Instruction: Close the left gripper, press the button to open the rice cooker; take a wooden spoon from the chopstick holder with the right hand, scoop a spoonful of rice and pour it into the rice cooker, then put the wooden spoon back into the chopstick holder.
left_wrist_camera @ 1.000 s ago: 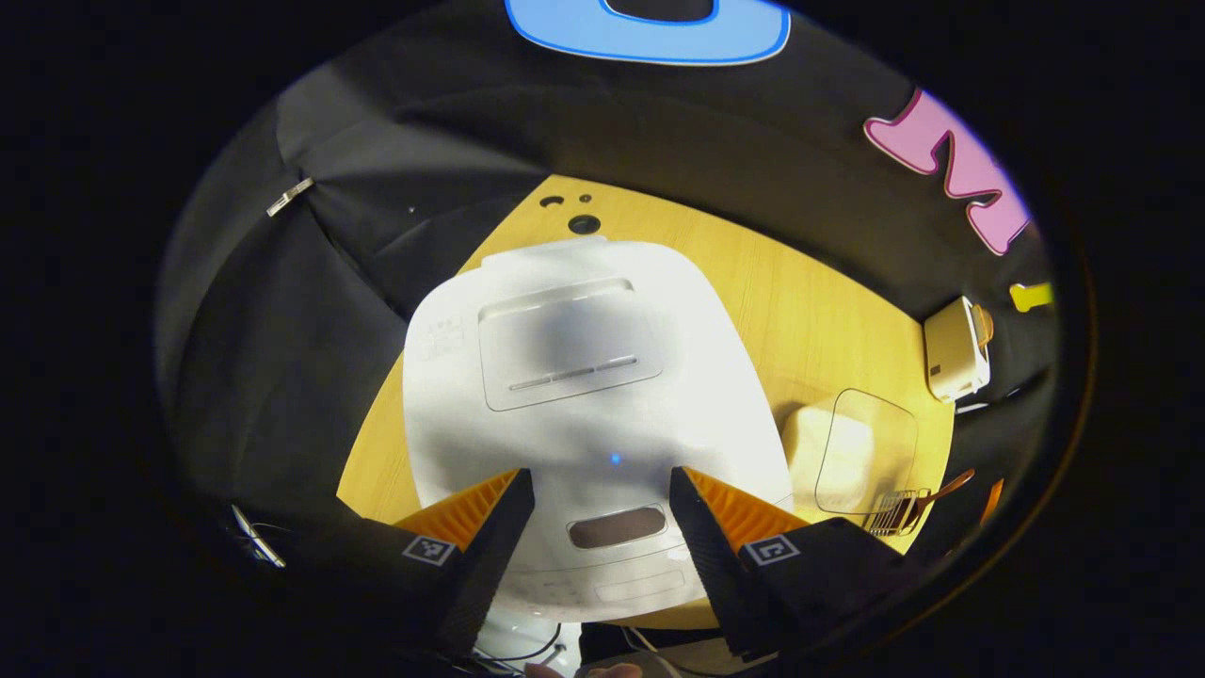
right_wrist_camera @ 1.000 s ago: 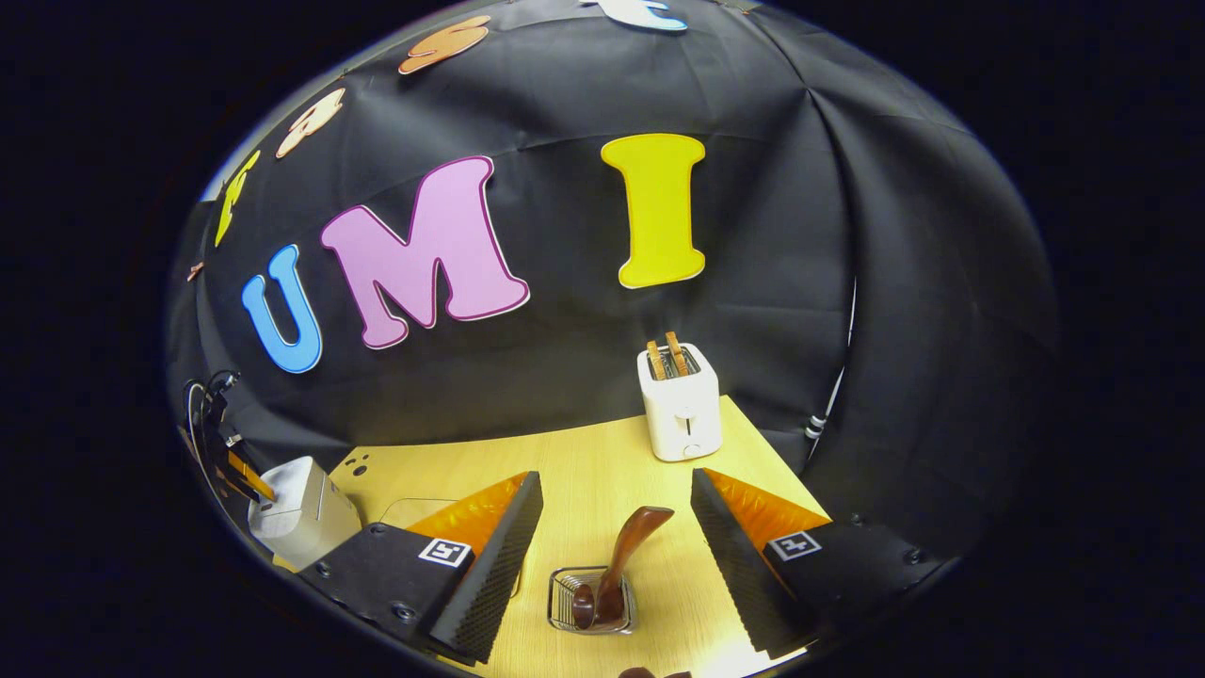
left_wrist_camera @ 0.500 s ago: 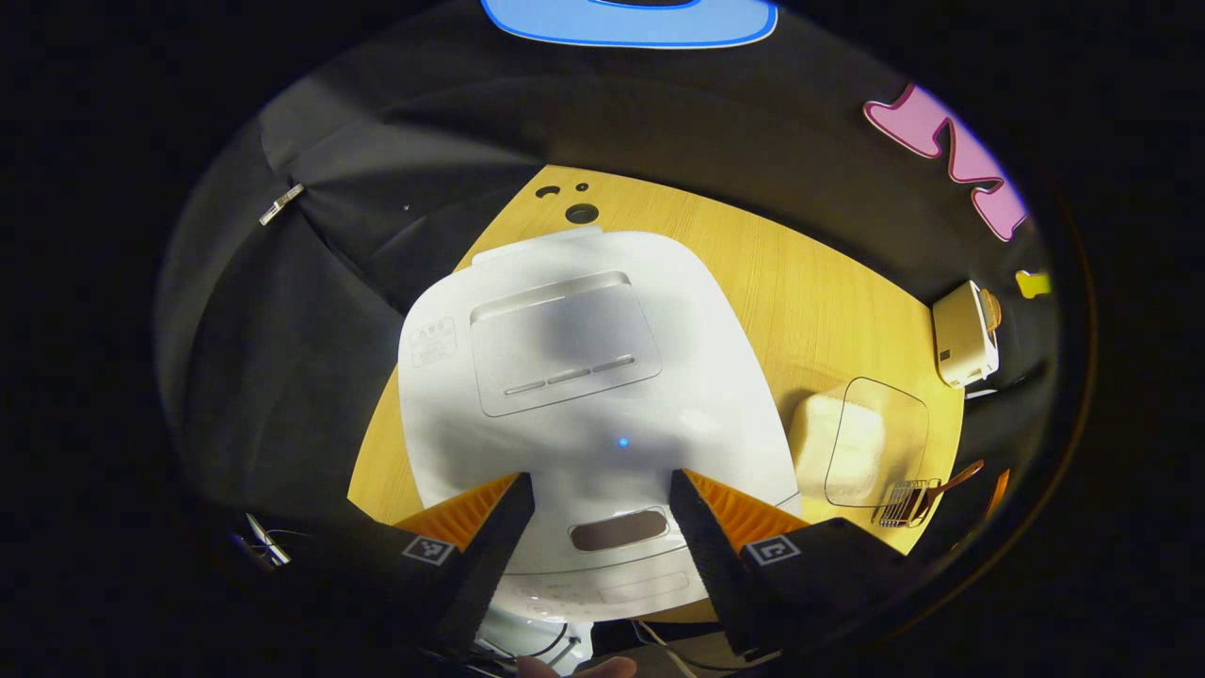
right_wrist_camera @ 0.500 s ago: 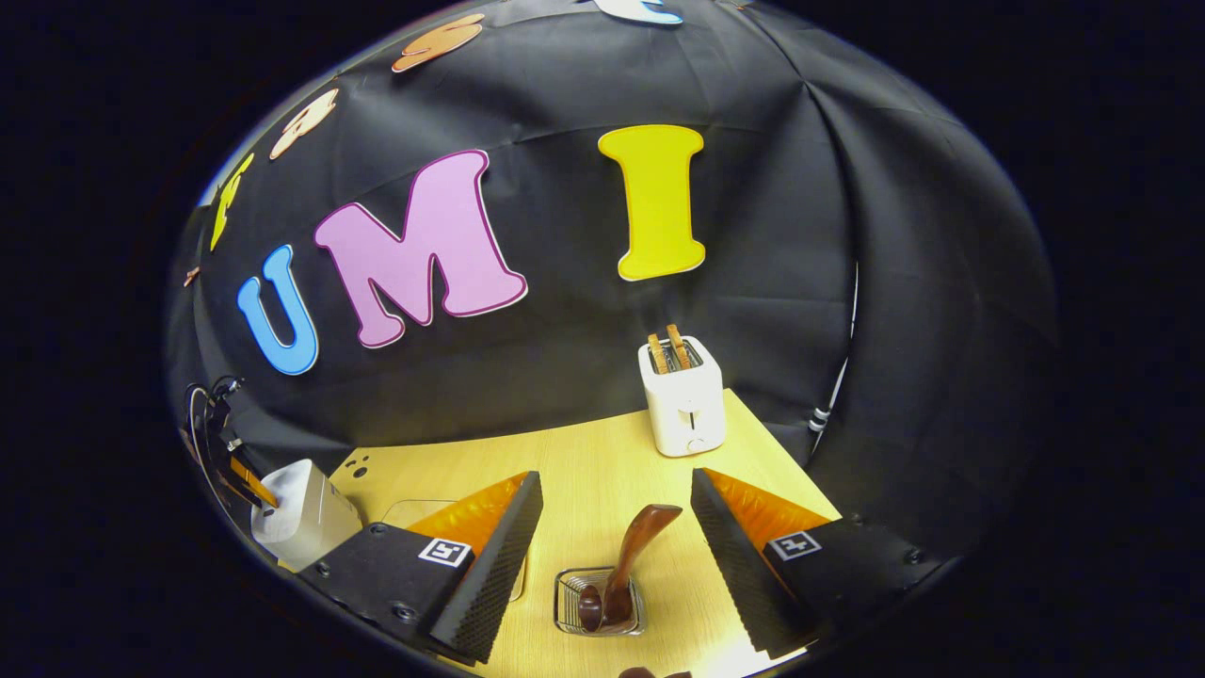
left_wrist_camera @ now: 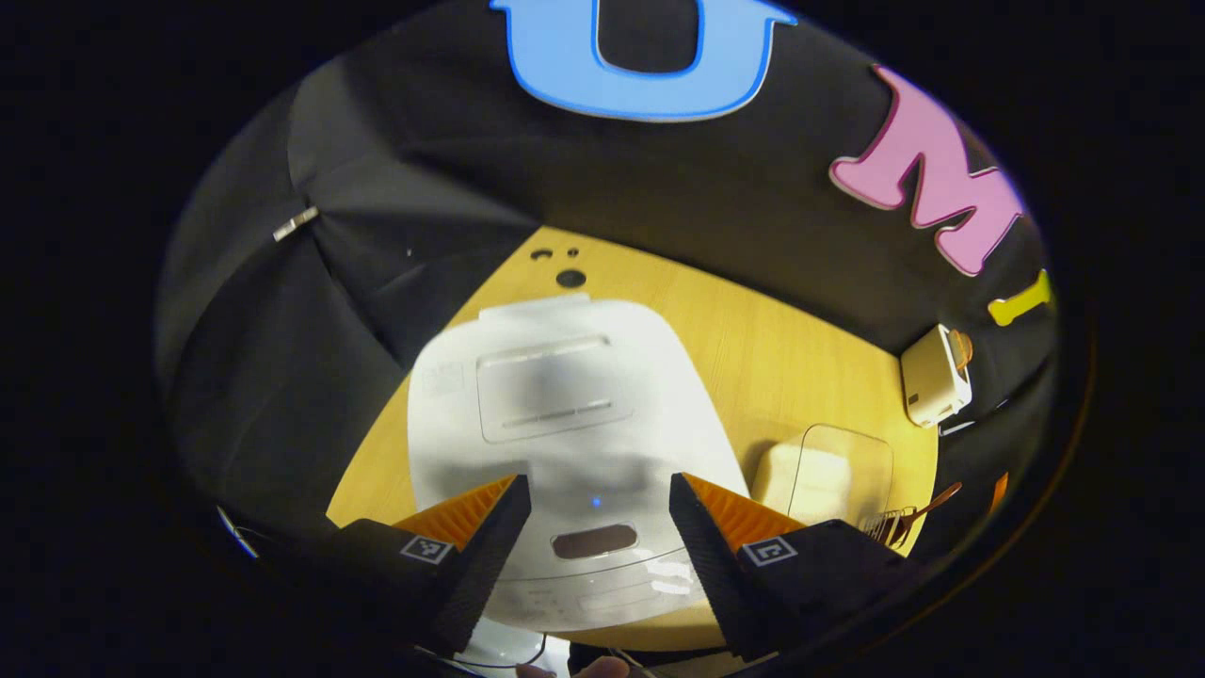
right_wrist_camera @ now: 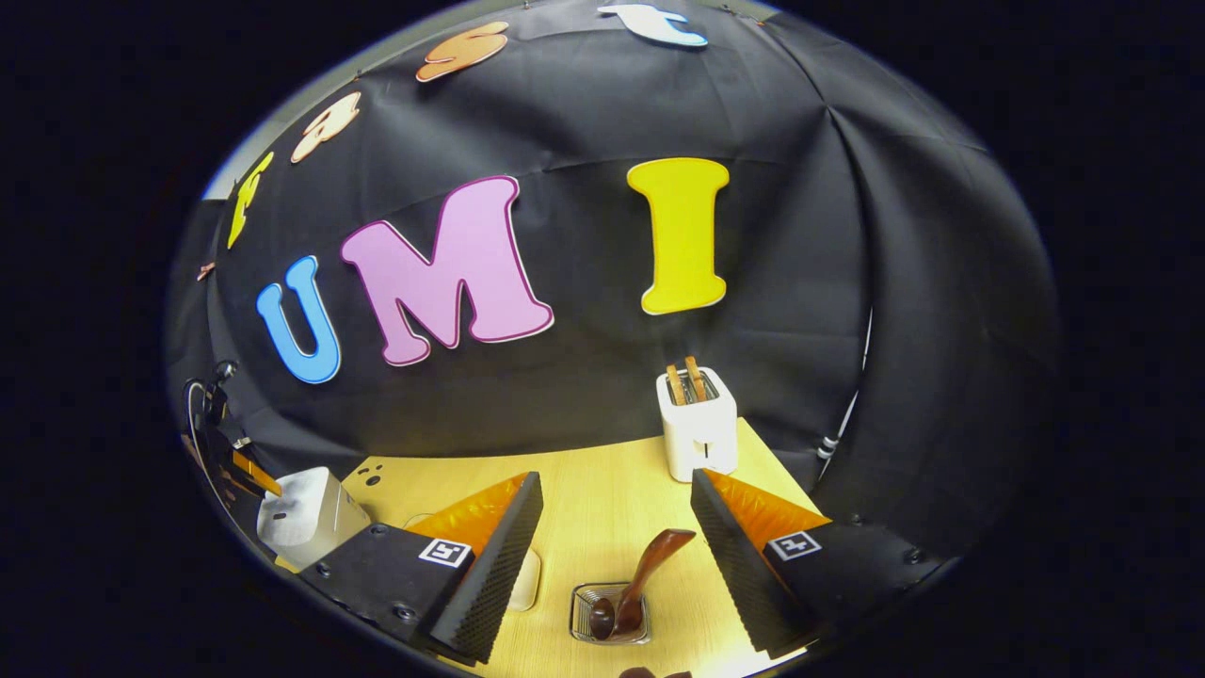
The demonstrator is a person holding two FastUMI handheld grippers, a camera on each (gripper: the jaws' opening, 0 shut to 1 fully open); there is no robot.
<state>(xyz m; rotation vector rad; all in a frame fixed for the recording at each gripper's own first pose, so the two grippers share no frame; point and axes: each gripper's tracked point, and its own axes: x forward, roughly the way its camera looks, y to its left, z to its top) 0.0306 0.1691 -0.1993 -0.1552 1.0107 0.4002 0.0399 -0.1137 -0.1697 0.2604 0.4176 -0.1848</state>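
Above the closed white rice cooker (left_wrist_camera: 565, 414) on the pale wooden table (left_wrist_camera: 763, 330), the left gripper (left_wrist_camera: 599, 527) hangs wide open and empty, so it must first close, then press the dark oval button (left_wrist_camera: 594, 541) between its fingers.

The left gripper view looks steeply down, close over the rice cooker (left_wrist_camera: 565, 443), toaster (left_wrist_camera: 932, 375) far off at 3 o'clock. The right gripper view faces the wall, low over the surface (right_wrist_camera: 602, 499); the same toaster (right_wrist_camera: 698, 424) stands at 12, the cooker (right_wrist_camera: 306, 513) at 9.
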